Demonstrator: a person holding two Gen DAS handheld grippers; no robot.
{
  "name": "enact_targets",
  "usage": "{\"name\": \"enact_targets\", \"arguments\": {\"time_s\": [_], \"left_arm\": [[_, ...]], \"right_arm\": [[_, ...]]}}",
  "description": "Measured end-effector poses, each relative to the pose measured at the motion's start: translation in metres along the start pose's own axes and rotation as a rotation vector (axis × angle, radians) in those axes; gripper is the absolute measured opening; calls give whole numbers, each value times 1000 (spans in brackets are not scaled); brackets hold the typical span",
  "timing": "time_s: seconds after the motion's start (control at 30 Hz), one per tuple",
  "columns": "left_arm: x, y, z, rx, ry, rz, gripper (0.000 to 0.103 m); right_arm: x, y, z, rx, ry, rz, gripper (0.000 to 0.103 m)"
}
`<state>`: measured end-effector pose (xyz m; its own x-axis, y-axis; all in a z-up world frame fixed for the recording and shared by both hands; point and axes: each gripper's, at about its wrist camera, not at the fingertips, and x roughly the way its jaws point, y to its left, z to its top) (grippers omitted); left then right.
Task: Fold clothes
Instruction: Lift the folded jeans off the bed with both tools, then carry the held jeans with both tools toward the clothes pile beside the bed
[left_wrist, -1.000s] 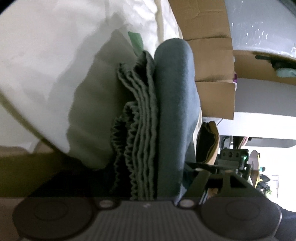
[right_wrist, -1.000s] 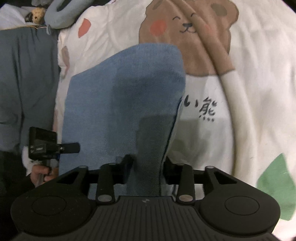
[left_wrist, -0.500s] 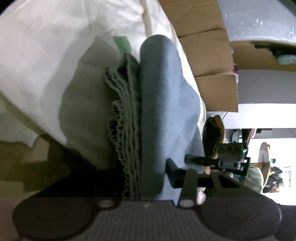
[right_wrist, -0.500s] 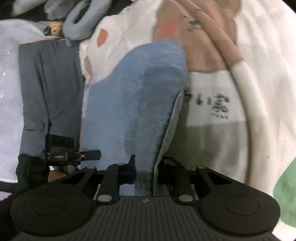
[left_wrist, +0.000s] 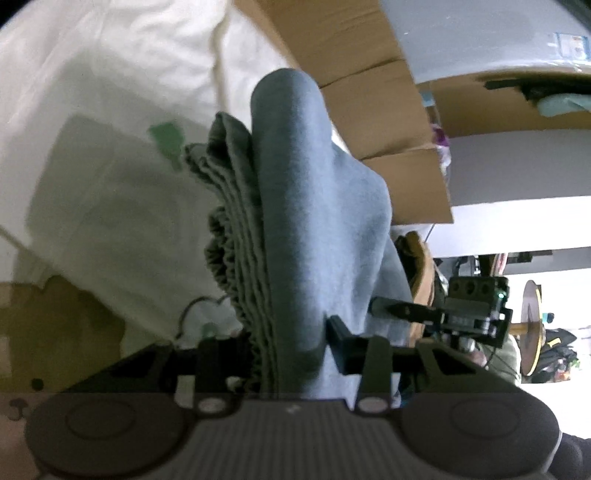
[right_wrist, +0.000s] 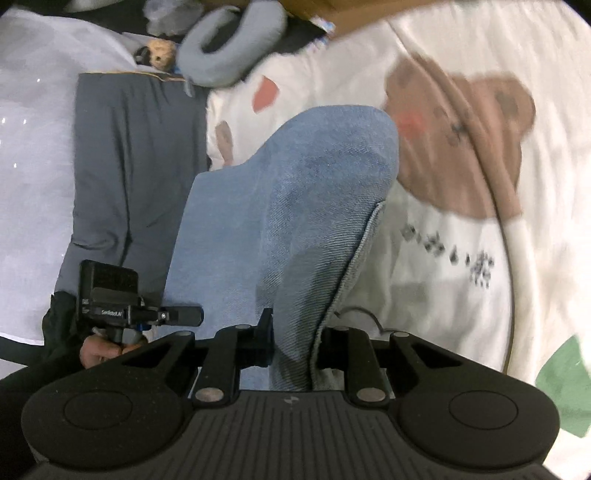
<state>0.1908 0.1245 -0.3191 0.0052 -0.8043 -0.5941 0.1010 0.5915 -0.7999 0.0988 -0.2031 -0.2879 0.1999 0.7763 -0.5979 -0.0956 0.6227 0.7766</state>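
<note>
The left gripper (left_wrist: 291, 354) has its jaws clamped on the gathered elastic waistband of a blue denim garment (left_wrist: 317, 206), which rises toward twelve o'clock above the cream bear-print bedspread (right_wrist: 461, 258). The right gripper (right_wrist: 295, 343) pinches the garment's hem edge. That thin hem could slip free, since the drooping denim's weight pulls on it.

Blue garment (right_wrist: 295, 206): denim-type cloth, visible twill weave, matt; its gathered band (left_wrist: 236, 266) is ribbed, greyish knit. Bed cover (right_wrist: 480, 229): soft cream cloth w/ printed bear, matt, a bit fuzzy. Grey cloth (right_wrist: 125, 162) beside it: smooth, matt. Boxes (left_wrist: 376, 110): brown cardboard, dull, creased. Right hand-held gripper (right_wrist: 295, 343) & left hand-held gripper (left_wrist: 288, 350): black plastic, matt, ridged body w/ small metal pins.
</note>
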Motion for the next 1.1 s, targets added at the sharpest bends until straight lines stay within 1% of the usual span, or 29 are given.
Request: {"name": "enact_targets", "arguments": {"time_s": [0.1, 0.2, 0.37, 0.4, 0.47, 0.63, 0.73, 0.83, 0.97, 1.1], "left_arm": [[-18, -38, 3, 25, -40, -12, 42], [-36, -85, 9, 87, -67, -16, 42], [-71, -161, 11, 139, -96, -26, 42], [-68, -182, 13, 138, -106, -33, 42], [-81, -204, 9, 128, -134, -56, 42], [-98, -268, -3, 167, -184, -72, 42], [-97, -305, -10, 193, -193, -74, 42], [-100, -334, -21, 209, -192, -75, 42], [-100, -375, -36, 238, -192, -82, 42], [-95, -408, -50, 256, -182, -90, 42]], "right_arm": [[-28, 31, 15, -33, -34, -19, 19], [-66, 62, 28, -63, -75, -21, 19], [-135, 119, 42, -100, -143, -41, 19], [-148, 130, 44, -103, -157, -45, 19], [-176, 149, 47, -99, -186, -49, 19], [-234, 193, 50, -115, -247, -68, 19], [-265, 211, 46, -117, -280, -77, 19], [-296, 220, 32, -115, -306, -82, 19], [-336, 229, 4, -120, -352, -102, 19], [-375, 235, -20, -112, -401, -118, 19]]}}
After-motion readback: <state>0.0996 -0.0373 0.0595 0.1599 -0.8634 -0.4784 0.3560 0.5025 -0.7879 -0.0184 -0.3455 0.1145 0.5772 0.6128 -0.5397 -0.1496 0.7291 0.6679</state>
